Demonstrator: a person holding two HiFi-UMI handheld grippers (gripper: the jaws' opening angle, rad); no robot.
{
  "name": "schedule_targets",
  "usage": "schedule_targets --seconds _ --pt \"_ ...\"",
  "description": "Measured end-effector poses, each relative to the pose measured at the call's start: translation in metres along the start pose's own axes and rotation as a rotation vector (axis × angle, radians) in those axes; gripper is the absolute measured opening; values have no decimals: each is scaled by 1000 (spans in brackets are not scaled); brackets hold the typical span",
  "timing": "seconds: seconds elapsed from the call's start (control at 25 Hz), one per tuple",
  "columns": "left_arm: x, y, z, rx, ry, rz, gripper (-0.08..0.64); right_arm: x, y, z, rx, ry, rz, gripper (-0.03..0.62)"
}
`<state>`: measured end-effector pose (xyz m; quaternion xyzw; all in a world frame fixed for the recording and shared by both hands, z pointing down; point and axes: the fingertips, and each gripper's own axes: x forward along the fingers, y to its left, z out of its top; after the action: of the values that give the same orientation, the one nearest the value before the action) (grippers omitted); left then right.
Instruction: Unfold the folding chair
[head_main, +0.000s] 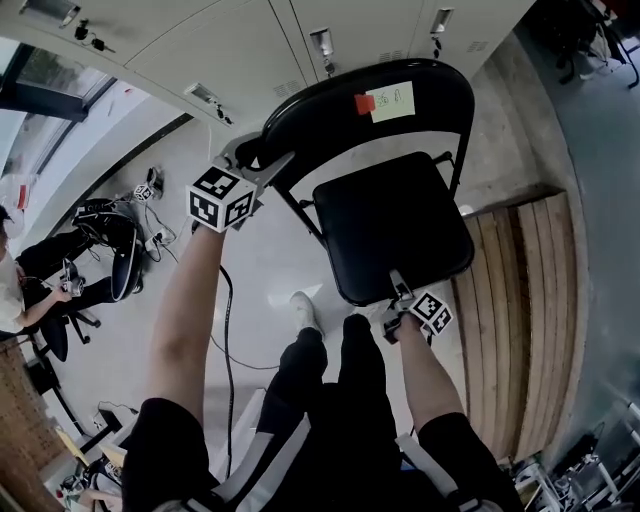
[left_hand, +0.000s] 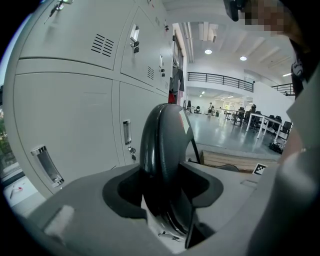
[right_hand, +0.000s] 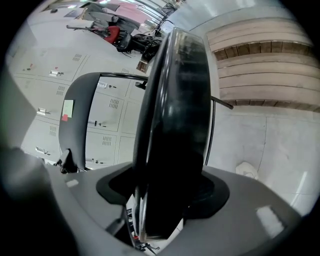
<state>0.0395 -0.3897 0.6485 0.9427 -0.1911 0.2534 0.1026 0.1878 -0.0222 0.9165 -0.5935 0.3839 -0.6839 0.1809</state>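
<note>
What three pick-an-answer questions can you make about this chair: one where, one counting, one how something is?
1. Notes stuck on the backrest? A one B two C five
2. Where is the right gripper? A at the seat's front edge B atop the backrest C touching nothing
3. The seat is: A folded up against the backrest B swung down C missing
Answers: 1 B, a red note beside a pale yellow note; 2 A, the seat fills its jaws; 3 B, its top faces up in the head view.
</note>
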Motion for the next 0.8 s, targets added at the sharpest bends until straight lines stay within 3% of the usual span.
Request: schedule_targets --seconds 0.16,0.36,0.8 --pt "2 -7 -5 39 -15 -28 209 4 -17 0 -4 -7 48 290" --pt "11 -15 -38 27 -8 -38 209 13 -62 -14 -4 -18 121 285" --pt "15 -17 -43 34 -24 -81 210 19 -92 -19 6 37 218 288"
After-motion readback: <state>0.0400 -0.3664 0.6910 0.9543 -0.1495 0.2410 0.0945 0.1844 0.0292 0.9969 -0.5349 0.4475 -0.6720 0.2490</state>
